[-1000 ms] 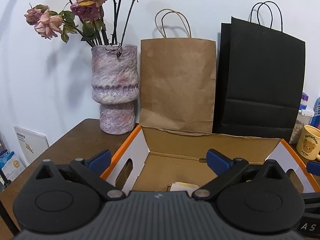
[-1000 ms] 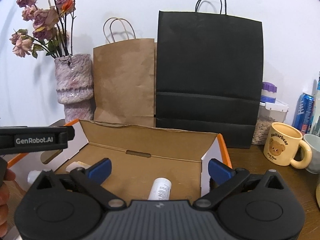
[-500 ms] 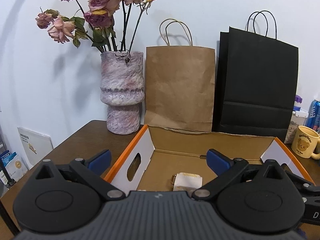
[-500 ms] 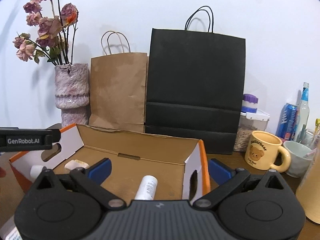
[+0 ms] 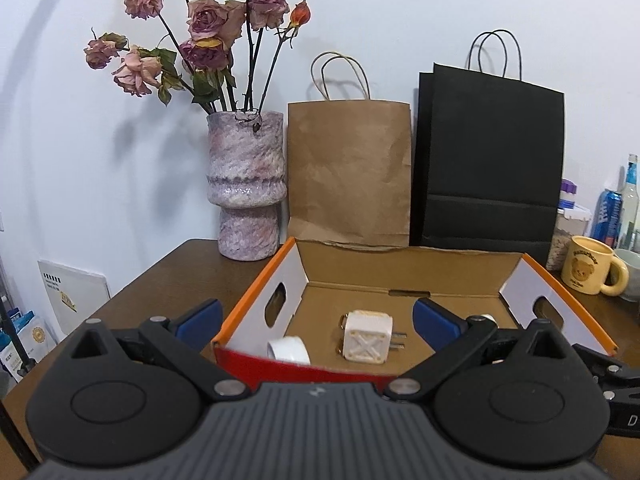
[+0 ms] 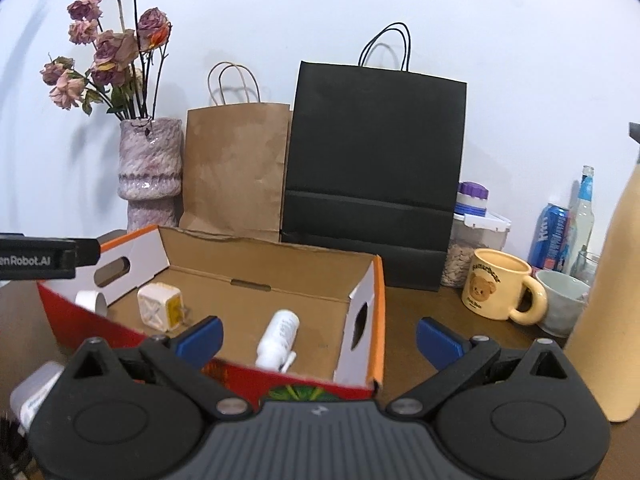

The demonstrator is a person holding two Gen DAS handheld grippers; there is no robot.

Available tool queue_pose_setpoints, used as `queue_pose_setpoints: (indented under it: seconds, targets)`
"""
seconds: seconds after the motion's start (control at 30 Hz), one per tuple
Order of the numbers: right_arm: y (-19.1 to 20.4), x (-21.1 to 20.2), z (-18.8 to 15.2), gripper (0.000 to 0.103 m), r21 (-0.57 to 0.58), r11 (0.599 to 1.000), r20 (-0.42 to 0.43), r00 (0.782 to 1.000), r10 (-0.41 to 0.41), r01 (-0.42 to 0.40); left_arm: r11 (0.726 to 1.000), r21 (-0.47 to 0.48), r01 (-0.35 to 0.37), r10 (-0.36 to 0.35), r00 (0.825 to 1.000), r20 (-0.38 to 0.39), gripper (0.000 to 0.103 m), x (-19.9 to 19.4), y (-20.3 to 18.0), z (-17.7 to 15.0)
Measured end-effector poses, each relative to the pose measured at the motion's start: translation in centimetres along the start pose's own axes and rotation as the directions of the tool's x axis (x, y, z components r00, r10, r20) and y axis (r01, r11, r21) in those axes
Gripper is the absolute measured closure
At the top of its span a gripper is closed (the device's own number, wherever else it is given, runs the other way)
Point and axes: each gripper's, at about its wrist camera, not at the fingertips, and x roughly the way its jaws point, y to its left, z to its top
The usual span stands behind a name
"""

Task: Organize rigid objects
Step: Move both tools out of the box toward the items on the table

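An open cardboard box (image 5: 400, 272) with orange rims and a red front wall sits on the brown table. Inside it lie a cream cube-shaped plug adapter (image 5: 366, 340), a white roll (image 5: 288, 350) at the front left corner, and a white bottle (image 6: 279, 338) on its side. My left gripper (image 5: 316, 320) is open and empty, hovering just in front of the box. My right gripper (image 6: 318, 334) is also open and empty, near the box's (image 6: 280, 268) front right corner. The adapter (image 6: 160, 306) and roll (image 6: 90, 300) also show in the right wrist view.
Behind the box stand a pink vase of dried roses (image 5: 246, 184), a brown paper bag (image 5: 350, 172) and a black paper bag (image 5: 488, 160). To the right are a yellow bear mug (image 6: 498, 286), a bowl (image 6: 564, 300), cans, bottles and a tall beige bottle (image 6: 620, 300). A grey-white object (image 6: 34, 394) lies at the lower left.
Both grippers have pulled back and risen from the box, so its red front wall and contents now show. The right view has also shifted rightward.
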Motion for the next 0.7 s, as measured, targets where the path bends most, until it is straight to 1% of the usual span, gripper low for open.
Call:
queue_pose_setpoints:
  seconds: [0.4,0.53,0.7]
  targets:
    - [-1.0,-4.2,-2.7,0.0,0.018,1.0,-0.03,0.999,-0.015,0.016,0.999,0.043,0.023,-0.021,0.999,-0.04,0.0,-3.5,-0.7,-2.7]
    - [-1.5,-5.3,-3.7,0.0,0.022,0.999,-0.057,0.998,-0.027,0.028,0.998,0.058,0.036,-0.033,0.998,-0.054,0.0,-4.5,-1.2,-3.5]
    - [-2.6,-6.3,-4.9,0.0,0.044,0.998,-0.105,0.993,-0.05,0.055,0.995,0.073,0.063,-0.056,0.993,-0.103,0.0,-5.1,-1.9,-4.8]
